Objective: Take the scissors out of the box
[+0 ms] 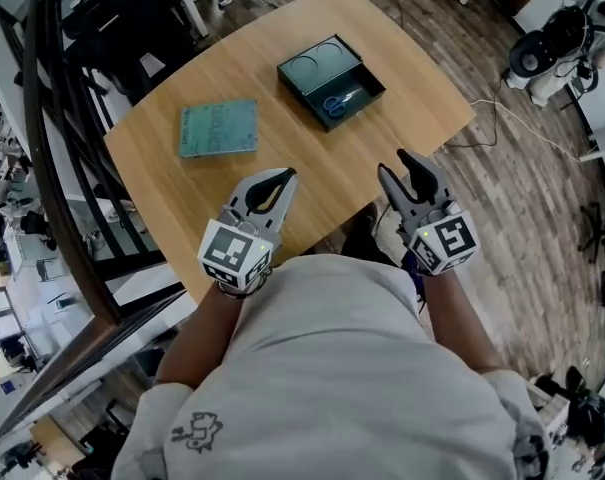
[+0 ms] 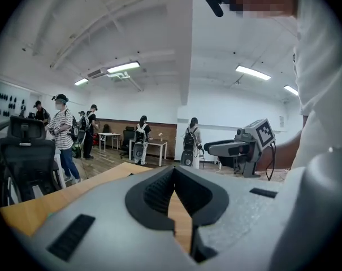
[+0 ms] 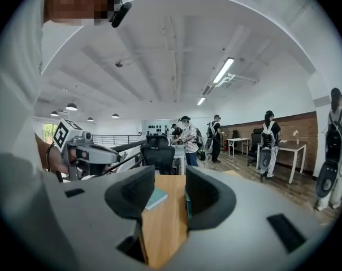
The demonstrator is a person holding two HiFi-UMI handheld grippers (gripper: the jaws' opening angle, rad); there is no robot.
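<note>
While both grippers hover over the near edge of the table, the scissors lie flat inside the box, well apart from either tool. The box is dark and open and sits toward the far side of the table. The scissors occupy its right-hand section. The other section shows only round recesses.

**Grippers.** The left gripper has its tips together with nothing between them, as the left gripper view confirms. The right gripper has its jaws apart and empty, and bare tabletop shows in the gap.

**Handling (judged).** The scissors look small, light and rigid, with blue handles and thin metal blades that are probably slick. The best hold is likely across the handles or at the pivot, where there is most bulk. Because they lie flat on the box floor, the low walls will crowd the jaws, so a steep approach from above seems best. The box itself looks light and may slide if it is nudged.

**Surroundings.** The table is smooth pale wood with rounded corners. A flat teal book lies to the left of the box. Plank flooring surrounds the table, and a black chair stands beyond its far left. The gripper views show an open office with ceiling strip lights, and several people stand well back.
</note>
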